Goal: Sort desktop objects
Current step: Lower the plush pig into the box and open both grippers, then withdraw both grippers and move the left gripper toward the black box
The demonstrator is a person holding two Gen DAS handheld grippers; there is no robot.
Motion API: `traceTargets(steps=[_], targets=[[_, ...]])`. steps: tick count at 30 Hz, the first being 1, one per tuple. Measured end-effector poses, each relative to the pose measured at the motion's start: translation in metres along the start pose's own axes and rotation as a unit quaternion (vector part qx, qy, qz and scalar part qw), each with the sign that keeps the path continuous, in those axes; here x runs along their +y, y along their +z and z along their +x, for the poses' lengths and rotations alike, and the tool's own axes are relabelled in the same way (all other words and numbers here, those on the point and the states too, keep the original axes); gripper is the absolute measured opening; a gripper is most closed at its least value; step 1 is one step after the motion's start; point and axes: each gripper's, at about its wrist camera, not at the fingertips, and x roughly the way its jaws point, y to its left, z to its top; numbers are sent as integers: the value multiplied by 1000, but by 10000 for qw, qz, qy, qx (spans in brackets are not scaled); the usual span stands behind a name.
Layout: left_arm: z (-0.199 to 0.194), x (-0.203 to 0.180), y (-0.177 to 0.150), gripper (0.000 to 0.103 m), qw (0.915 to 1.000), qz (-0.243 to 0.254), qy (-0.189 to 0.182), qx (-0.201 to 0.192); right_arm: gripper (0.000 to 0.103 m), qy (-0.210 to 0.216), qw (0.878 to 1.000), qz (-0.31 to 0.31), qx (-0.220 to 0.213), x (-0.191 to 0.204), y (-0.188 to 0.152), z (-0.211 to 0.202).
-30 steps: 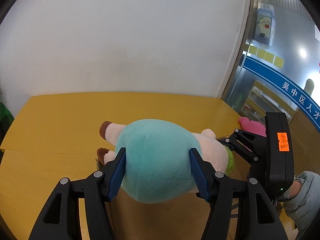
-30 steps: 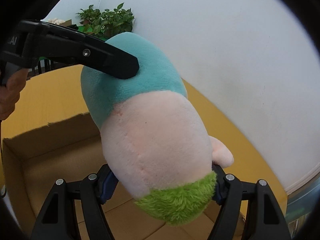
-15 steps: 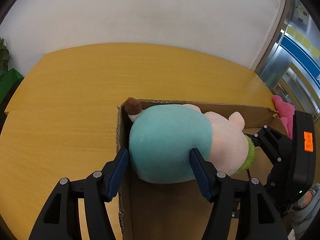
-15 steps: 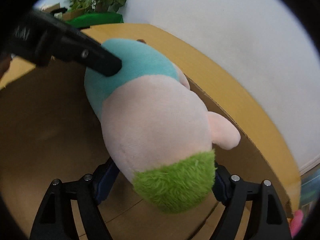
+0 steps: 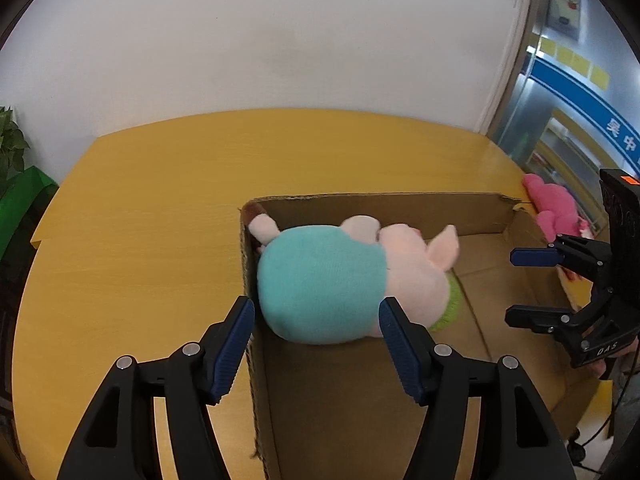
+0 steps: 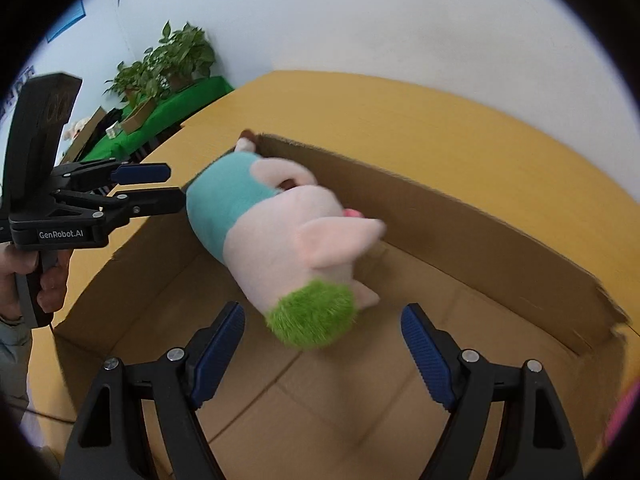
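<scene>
Just released: plush pig (image 5: 340,280) now inside cardboard box (image 5: 380,208), no longer clamped. Left tongs (image 5: 316,340) and right tongs (image 6: 320,344) wide, empty. Pink toy (image 5: 556,208) next, probably.

Both tools opened, plush pig (image 5: 340,280) released into box (image 5: 400,210)

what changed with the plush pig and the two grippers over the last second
Both let go: the left hand-held gripper and right hand-held gripper were clamped on the plush pig and now stand open. The pig dropped into the cardboard box. The box and yellow table stayed put.
</scene>
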Motion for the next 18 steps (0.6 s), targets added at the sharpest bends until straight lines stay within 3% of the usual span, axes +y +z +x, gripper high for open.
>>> traceTargets(steps=[4, 8, 10, 15, 18], targets=[[-28, -22, -29, 72, 9988, 335, -351, -33, 81, 130, 9993, 73, -345, 35, -23, -42], [-37, -37, -66, 72, 9975, 407, -520, 247, 82, -34, 9987, 430, -264, 43, -71, -67], [-32, -41, -83, 72, 9970, 334, -566, 398, 82, -209, 9976, 665, -55, 16, -93, -87], [-22, -36, -117, 72, 9961, -115, -532, 695, 82, -619, 9870, 1456, 275, -19, -143, -86], [-33, -38, -133, 72, 9976, 12, -242, 641, 81, -854, 9856, 1439, 224, -23, -160, -89]])
